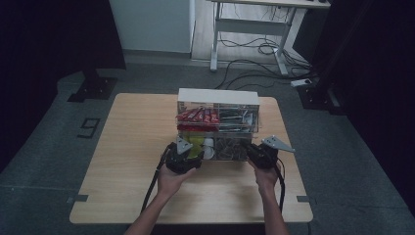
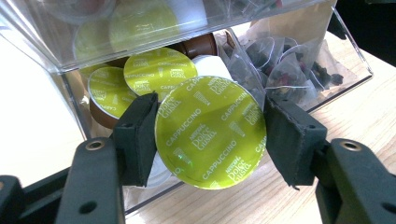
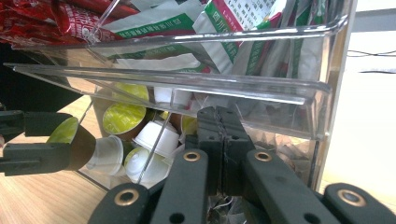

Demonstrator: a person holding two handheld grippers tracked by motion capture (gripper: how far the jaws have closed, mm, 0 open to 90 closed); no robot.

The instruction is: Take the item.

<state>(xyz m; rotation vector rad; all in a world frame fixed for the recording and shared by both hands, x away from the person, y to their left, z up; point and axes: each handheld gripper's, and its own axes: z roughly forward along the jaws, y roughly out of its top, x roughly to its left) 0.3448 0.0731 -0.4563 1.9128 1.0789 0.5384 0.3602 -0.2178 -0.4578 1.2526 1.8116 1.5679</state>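
**Capsule clamped in left tool, at the organiser's lower tray**

Capsule (image 2: 210,133): green foil lid, "Cappuccino" print, gripped across its rim between both pads of the left tool (image 2: 210,135). Lid faces the left gripper camera, tilted slightly. It sits just in front of the open lower tray, over the desk (image 2: 299,196) edge of the tray front.

Behind it in the same tray: more capsules (image 2: 159,70), green lids plus some white and brown bodies, lying at mixed angles. Compartment next to them holds clear tea sachets (image 2: 280,70) with dark contents.

Right tool (image 3: 219,140): jaws fully closed, pads pressed together, nothing between them. It's parked at the front of the organiser (image 1: 218,98), at the tray's right end, under the clear upper tier. Contact with the plastic: can't tell.

High view: clear two-tier organiser mid-desk, red sachets (image 1: 195,115) upper left, green-and-white packets (image 3: 233,14) upper right per the right gripper view. Left tool (image 1: 183,156) at the lower tray's left front, right tool (image 1: 262,154) at its right front; both hands come in from the near edge.

Right gripper view also catches the left tool at far left with the capsule (image 3: 63,130) between its jaws.
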